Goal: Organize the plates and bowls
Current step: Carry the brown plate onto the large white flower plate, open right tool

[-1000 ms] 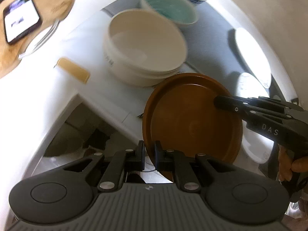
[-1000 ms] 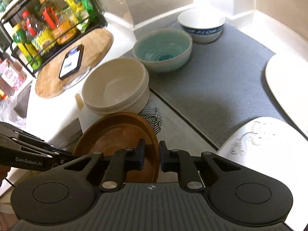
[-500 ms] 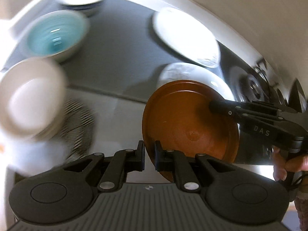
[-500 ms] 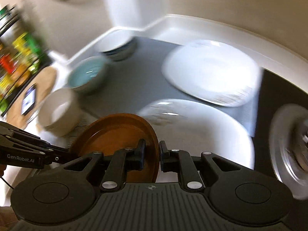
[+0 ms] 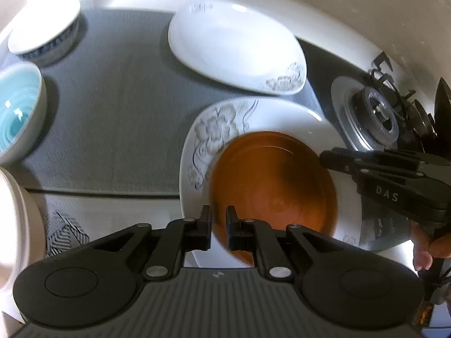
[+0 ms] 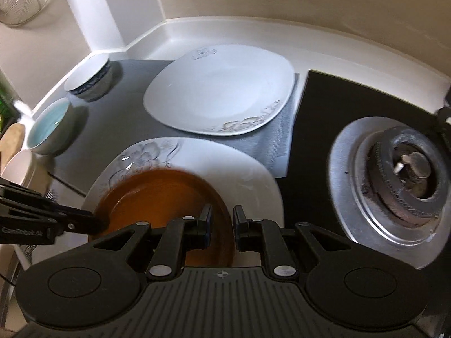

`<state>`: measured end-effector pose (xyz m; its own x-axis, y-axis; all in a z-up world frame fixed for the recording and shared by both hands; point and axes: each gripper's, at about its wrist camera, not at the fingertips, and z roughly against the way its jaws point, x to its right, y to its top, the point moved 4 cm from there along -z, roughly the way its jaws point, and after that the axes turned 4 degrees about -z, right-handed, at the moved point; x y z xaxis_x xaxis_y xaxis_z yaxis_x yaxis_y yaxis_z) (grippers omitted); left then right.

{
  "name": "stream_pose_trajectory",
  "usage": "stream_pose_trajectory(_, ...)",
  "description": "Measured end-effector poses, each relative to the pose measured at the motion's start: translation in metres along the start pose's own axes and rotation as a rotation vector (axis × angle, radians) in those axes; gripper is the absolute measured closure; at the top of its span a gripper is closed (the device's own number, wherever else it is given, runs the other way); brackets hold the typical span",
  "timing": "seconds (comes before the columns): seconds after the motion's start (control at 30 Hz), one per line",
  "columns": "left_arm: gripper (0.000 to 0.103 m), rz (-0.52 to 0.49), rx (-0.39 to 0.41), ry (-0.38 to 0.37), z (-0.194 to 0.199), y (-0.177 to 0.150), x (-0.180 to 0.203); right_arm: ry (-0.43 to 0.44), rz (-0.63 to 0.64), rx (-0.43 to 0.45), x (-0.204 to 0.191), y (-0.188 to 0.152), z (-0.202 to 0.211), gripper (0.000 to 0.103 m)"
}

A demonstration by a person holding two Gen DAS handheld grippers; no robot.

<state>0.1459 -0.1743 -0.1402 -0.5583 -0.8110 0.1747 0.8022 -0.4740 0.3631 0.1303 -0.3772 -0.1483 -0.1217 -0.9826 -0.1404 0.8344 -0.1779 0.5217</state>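
1. Nearest to you: the left gripper (image 5: 219,225) is closed on the near rim of the brown plate (image 5: 276,180). The edge sits between the pads, but the hold looks light.
2. The right gripper (image 6: 221,225) straddles the opposite rim. Its jaws have just been opening; the rim is between them, but the pads no longer look pressed on it.
3. Plate position: it lies over the white floral plate (image 5: 214,129), low and nearly flat. You cannot tell from either view whether it is fully seated.
4. Handling, judged: it is rigid, glazed and slick, moderately heavy and breakable — and so is the plate below. Take it only at the rim, at two opposite points. A one-sided pinch would probably let it tilt and clack.
5. Further out, a second white plate (image 5: 234,45) lies on the grey mat (image 5: 112,118).
6. Far left, on the mat — a teal bowl (image 5: 17,112) and a blue-patterned bowl (image 5: 42,36), apart and unstacked.
7. Far right is a gas burner (image 6: 394,174), just beside the stack. Keep clear of it.
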Motion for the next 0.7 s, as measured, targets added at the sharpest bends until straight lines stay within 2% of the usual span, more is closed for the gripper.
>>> stream_pose_trajectory(0.03, 0.086, -0.004, 0.016, 0.007, 0.004, 0.000, 0.000, 0.000, -0.001, 0.011, 0.001, 0.001, 0.003, 0.075)
stream_pose_trajectory(0.07, 0.070, -0.008, 0.026, 0.016, 0.006, 0.000, 0.000, -0.003, -0.005, 0.023, 0.001, 0.001, 0.007, 0.063)
stream_pose_trajectory(0.1, 0.050, -0.008, 0.038, 0.026, 0.009, 0.000, 0.000, -0.012, -0.013, 0.035, 0.004, 0.001, 0.011, 0.055)
stream_pose_trajectory(0.17, 0.028, -0.001, 0.068, 0.057, 0.012, -0.003, -0.002, -0.039, -0.037, 0.049, 0.009, 0.000, 0.017, 0.051)
stream_pose_trajectory(0.2, 0.021, 0.000, 0.079, 0.072, 0.013, -0.004, -0.004, -0.046, -0.052, 0.048, 0.012, 0.000, 0.018, 0.048)
stream_pose_trajectory(0.33, 0.017, 0.008, 0.053, 0.060, 0.008, -0.009, -0.005, -0.053, -0.112, -0.014, 0.022, -0.007, 0.008, 0.045)
stream_pose_trajectory(0.4, 0.017, -0.008, 0.034, 0.046, 0.001, -0.011, -0.004, -0.034, -0.131, -0.039, 0.019, -0.009, 0.002, 0.039)
stream_pose_trajectory(0.5, 0.017, -0.018, 0.011, 0.045, -0.006, -0.017, -0.002, -0.066, -0.110, -0.042, 0.009, -0.011, -0.001, 0.035)
stream_pose_trajectory(0.7, 0.017, 0.007, 0.006, 0.035, -0.004, -0.026, -0.007, -0.063, -0.106, -0.074, -0.004, -0.013, -0.004, 0.034)
